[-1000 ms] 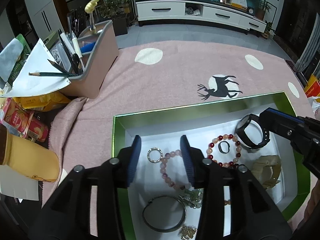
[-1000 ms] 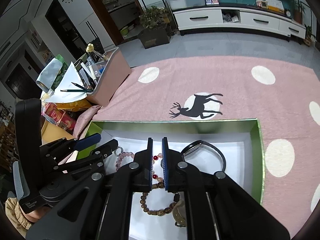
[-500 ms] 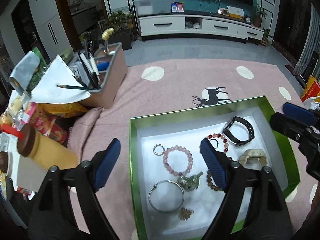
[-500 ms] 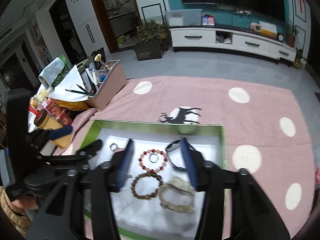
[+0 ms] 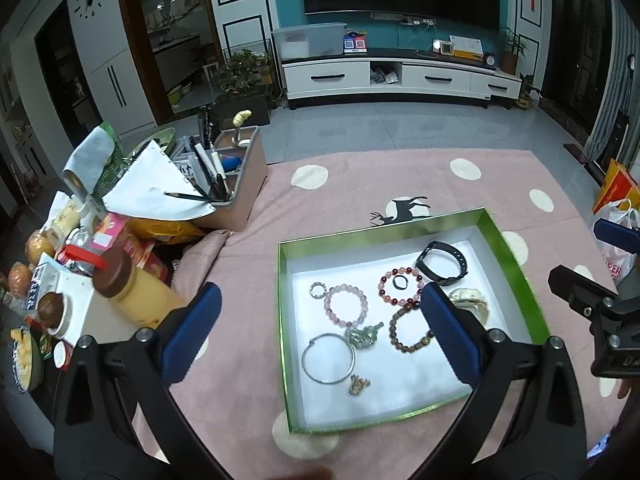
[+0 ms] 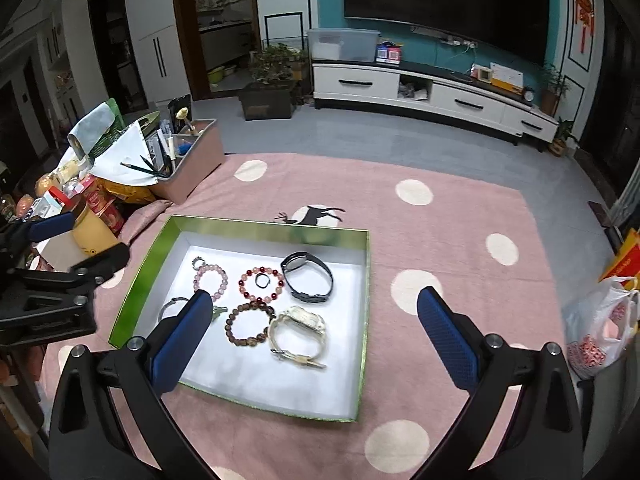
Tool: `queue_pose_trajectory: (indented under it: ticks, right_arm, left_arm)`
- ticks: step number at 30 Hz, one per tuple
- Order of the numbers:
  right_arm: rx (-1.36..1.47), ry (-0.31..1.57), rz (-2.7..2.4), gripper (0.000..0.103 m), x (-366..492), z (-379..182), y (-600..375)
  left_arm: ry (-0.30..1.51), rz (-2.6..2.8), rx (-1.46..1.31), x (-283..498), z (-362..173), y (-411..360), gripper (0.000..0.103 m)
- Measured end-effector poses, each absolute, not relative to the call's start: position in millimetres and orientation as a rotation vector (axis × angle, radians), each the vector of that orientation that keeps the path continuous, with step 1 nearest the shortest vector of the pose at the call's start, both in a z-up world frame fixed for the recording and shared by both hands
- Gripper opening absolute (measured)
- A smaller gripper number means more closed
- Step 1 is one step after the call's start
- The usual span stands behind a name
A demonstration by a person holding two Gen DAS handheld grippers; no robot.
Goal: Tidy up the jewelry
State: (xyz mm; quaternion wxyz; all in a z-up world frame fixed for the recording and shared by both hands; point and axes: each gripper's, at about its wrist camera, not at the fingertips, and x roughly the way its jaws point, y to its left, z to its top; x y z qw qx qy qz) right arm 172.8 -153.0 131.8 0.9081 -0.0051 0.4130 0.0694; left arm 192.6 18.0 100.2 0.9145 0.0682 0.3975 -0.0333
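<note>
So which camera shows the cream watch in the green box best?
The right wrist view. There the cream watch lies whole and unblocked in the green box, between that gripper's wide-open jaws. In the left wrist view the watch is partly hidden behind the left gripper's right blue pad.

Left gripper: jaws spread wide, nothing between the blue pads, held high and tilted down. Right gripper: same, jaws wide apart, blue pads bare, nothing held. The two sit side by side, well apart, each visible at the edge of the other's view.
</note>
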Motion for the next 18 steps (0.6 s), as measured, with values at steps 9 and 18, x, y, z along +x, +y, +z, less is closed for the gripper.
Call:
queue_pose_trajectory:
  ticks: [9, 18]
  right_arm:
    - [-0.044, 0.829, 0.124, 0.102, 158, 167, -150]
    - [-0.055, 0.851, 0.106, 0.102, 157, 164, -148]
  left_arm:
    - [0.869, -0.063, 0.111, 178, 133, 19, 0.101]
    - [0.893, -0.056, 0.117, 174, 130, 12, 0.101]
